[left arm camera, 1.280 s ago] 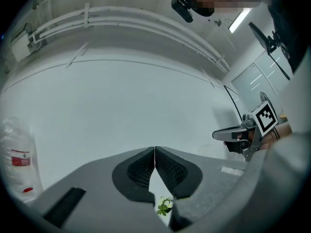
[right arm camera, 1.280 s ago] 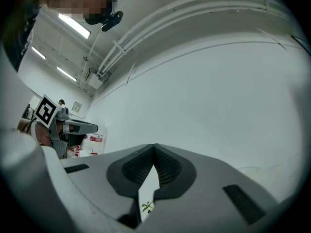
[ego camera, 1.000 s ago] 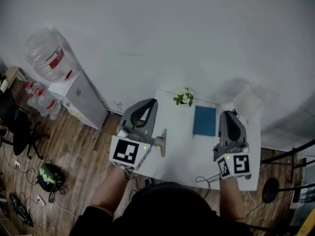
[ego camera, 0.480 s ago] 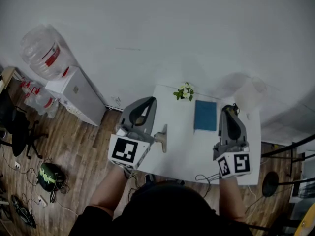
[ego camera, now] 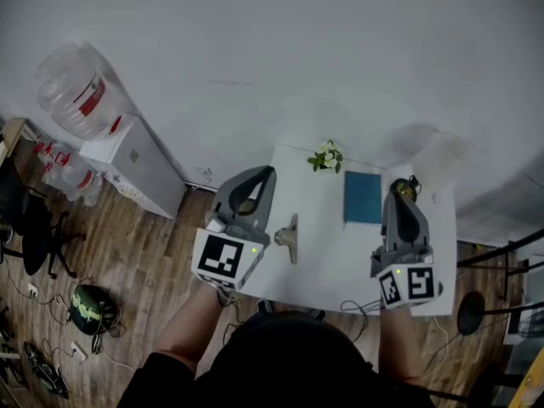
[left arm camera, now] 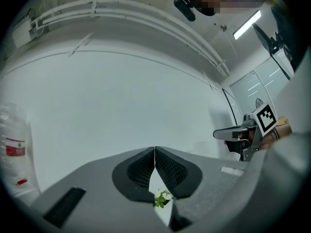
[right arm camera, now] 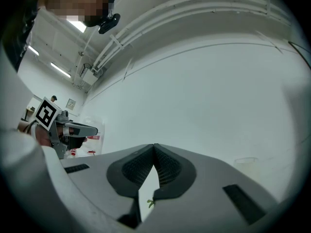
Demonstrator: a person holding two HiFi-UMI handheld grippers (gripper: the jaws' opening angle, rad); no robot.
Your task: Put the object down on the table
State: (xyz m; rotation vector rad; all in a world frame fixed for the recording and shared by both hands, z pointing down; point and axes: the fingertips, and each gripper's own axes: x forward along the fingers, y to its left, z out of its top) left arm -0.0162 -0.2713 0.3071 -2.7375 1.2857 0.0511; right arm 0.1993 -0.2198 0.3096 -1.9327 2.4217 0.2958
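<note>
A pale wall (ego camera: pixel 340 41) fills the upper half of the head view, with wood floor (ego camera: pixel 127 270) at the lower left. A white table (ego camera: pixel 331 253) stands with its far edge at the wall. Left of it, well apart, is a white dispenser (ego camera: pixel 140 164) carrying a clear bottle (ego camera: pixel 72 92) with a red label. A dark chair (ego camera: pixel 34 228) sits at the left edge of the view.

The person's arms reach in from the bottom. The left gripper (ego camera: pixel 263 173) hangs over the table's left edge, and the right gripper (ego camera: pixel 399 187) is above the table's right side. The two are well apart and both point toward the wall.

In the left gripper view the ribbed pads (left arm camera: pixel 167 169) meet tip to tip, pressed together with nothing between them. In the right gripper view its pads (right arm camera: pixel 167 166) are also closed on each other and empty (only bare table and a scrap of green show in the gap below the tips).

A blue book (ego camera: pixel 363 197) lies flat on the far part of the table, between the two grippers and nearer the right one. A clear container (ego camera: pixel 433 155) stands at the far right corner, faint against the wall. A small plant (ego camera: pixel 327 155) with pale flowers stands at the far edge, just left of the book.

Neither gripper holds anything. The book, the container and the plant all rest on the table, and I cannot tell which of them is the task's object.
</note>
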